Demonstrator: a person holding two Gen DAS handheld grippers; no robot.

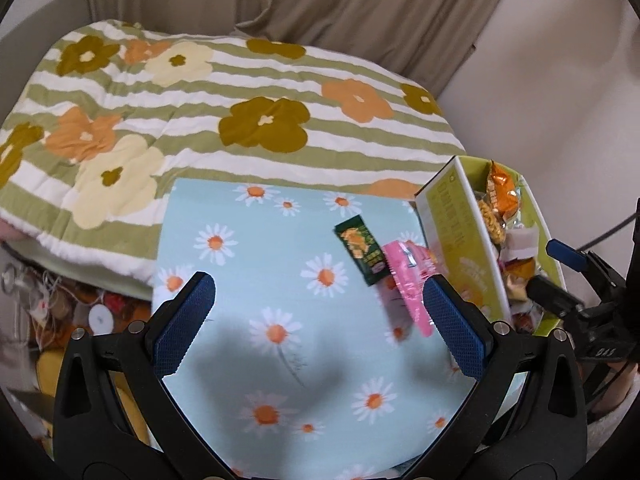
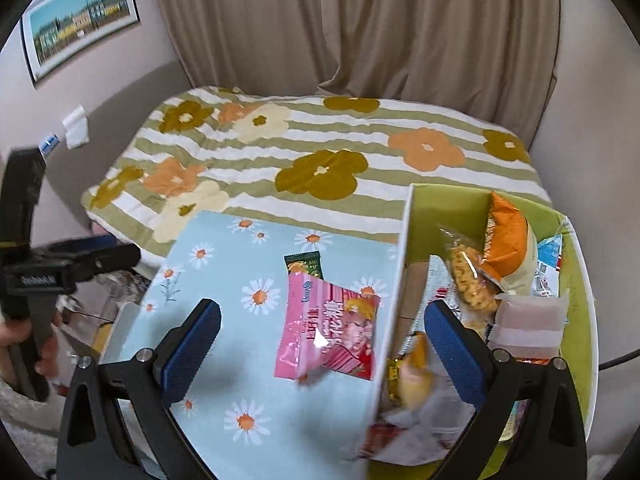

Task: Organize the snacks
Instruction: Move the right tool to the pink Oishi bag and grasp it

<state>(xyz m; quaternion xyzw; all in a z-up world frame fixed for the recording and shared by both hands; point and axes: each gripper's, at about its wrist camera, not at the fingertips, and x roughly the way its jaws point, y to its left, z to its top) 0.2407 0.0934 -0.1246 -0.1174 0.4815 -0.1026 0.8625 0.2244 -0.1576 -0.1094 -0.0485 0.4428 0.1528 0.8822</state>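
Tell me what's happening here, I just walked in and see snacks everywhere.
A person with tongs in each hand is sorting snacks into a green box that already holds several packets. Both the left tongs and the right tongs are open and hold nothing. A pink packet and a dark green packet lie on the daisy cloth, outside the box.

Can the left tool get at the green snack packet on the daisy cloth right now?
Probably yes: the left tool is open, and the green snack packet lies uncovered, though the pink packet touches its near edge.
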